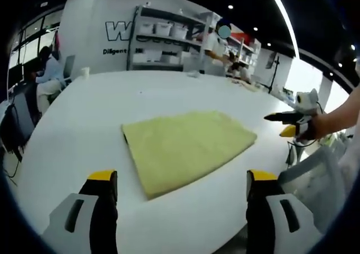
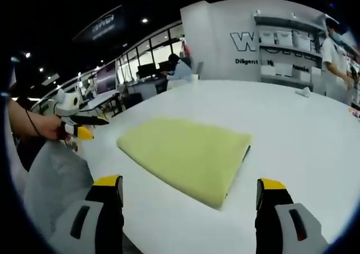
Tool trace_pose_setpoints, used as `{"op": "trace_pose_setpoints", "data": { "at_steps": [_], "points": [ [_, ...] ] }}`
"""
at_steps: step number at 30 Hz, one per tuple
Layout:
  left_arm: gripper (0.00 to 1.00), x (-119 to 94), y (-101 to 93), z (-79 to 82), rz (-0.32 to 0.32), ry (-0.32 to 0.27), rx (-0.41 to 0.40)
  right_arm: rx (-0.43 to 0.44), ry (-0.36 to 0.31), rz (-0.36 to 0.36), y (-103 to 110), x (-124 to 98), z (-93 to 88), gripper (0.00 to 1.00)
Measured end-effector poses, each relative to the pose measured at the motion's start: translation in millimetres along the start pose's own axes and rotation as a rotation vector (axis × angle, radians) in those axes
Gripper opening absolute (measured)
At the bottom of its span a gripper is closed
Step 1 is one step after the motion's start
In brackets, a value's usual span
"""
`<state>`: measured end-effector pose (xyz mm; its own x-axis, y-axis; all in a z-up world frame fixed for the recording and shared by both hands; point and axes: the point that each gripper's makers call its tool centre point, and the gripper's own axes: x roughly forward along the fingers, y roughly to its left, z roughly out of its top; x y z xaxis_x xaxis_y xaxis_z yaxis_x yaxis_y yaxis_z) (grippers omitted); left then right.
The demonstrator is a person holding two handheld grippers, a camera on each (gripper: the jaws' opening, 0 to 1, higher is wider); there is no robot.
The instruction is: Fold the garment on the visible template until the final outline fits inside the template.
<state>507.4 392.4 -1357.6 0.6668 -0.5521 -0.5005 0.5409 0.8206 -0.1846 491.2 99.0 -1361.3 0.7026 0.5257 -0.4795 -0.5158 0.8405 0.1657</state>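
Lying folded on white table [image 1: 84,124], yellow garment [image 1: 185,147], grippers apart.

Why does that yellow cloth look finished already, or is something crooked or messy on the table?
Nothing stands out. The yellow garment lies flat on the white table, folded into a neat four-sided shape with fairly straight edges. Both grippers, left and right, are open and off the cloth. No template outline can be made out.

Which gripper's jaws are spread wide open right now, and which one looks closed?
Both are spread: the left gripper and right gripper each frame the folded yellow garment on the white table. Neither looks closed.
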Motion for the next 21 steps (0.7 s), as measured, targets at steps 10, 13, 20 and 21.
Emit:
{"op": "trace_pose_setpoints", "data": {
  "at_steps": [10,13,20,21],
  "points": [
    [0.96,2.4,-0.5,-1.2,-0.004,0.012,0.008,0.004,-0.009,0.003,0.4,3.4,1.7,0.99],
    [0.96,2.6,-1.8,0.2,-0.006,0.014,0.016,0.001,-0.01,0.006,1.6,3.6,1.7,0.99],
    [0.95,2.4,-3.2,1.5,-0.012,0.017,0.026,0.001,-0.011,0.005,2.0,0.7,0.9,0.99],
    [0.95,2.5,-3.1,1.6,-0.012,0.017,0.028,0.0,-0.012,0.004,2.2,0.1,1.1,0.99]
  ]
}}
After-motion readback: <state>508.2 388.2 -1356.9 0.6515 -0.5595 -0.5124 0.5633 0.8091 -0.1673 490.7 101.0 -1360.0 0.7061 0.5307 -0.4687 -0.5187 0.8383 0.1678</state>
